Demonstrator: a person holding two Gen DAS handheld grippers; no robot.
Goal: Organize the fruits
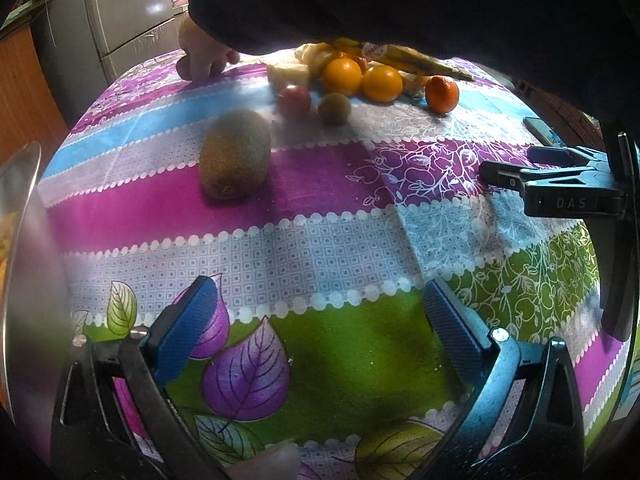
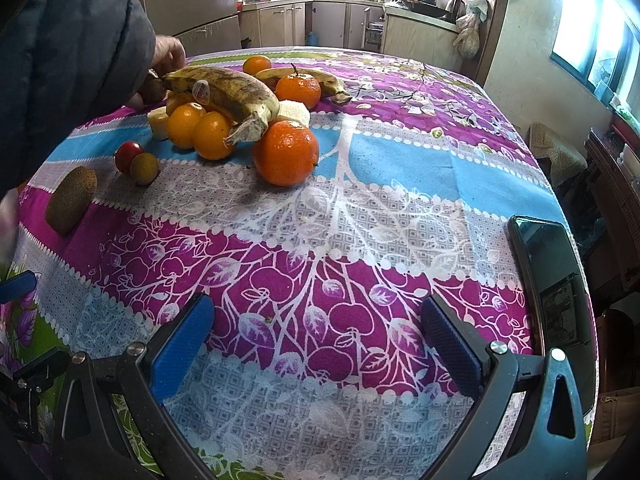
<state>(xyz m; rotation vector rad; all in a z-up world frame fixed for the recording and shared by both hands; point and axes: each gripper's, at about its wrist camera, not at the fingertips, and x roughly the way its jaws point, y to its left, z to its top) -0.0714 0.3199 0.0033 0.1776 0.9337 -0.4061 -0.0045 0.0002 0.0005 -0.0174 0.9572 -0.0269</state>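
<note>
A kitchen table wore a patterned purple, blue and green cloth (image 2: 360, 208). The left tongs (image 1: 320, 332) hung released above it, grasping nothing; a kiwi (image 1: 235, 155) lay ahead and slightly left of them. The right tongs (image 2: 320, 344) were likewise spread and empty. Far ahead of them, to the left, sat the fruit pile: a big orange (image 2: 285, 153), a spotted banana (image 2: 228, 92), small oranges (image 2: 200, 126). A phone (image 2: 550, 276) lay just right of them. A bare hand (image 1: 202, 58), possibly gripping another kiwi, reached in beyond the pile.
</note>
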